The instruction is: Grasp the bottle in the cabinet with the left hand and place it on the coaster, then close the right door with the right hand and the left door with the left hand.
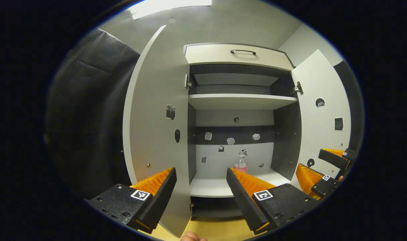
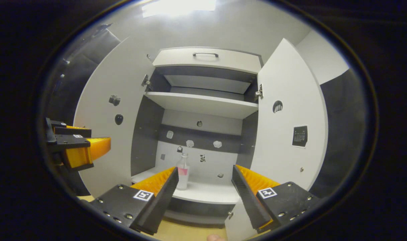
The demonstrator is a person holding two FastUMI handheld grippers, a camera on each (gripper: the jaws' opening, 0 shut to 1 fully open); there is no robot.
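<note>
A clear bottle (image 1: pixel 241 163) with pink liquid and a pale cap stands upright on the cabinet's lower shelf (image 1: pixel 210 187), toward the back. In the right gripper view the bottle (image 2: pixel 182 174) shows just past my right gripper's left finger. My left gripper (image 1: pixel 201 187) is open in front of the cabinet, short of the shelf, with nothing between its fingers. My right gripper (image 2: pixel 205 187) is also open and holds nothing. Both doors stand wide open: the left door (image 1: pixel 156 117) and the right door (image 1: pixel 320 120). The right gripper (image 1: pixel 310 162) hovers near the right door.
The upper shelf (image 1: pixel 240 100) is bare, and a drawer with a dark handle (image 1: pixel 243 51) sits on top. Small stickers dot the back wall and doors. A wooden surface (image 1: pixel 210 229) lies below the cabinet. The left gripper (image 2: pixel 89 139) hangs before the left door (image 2: pixel 113 134).
</note>
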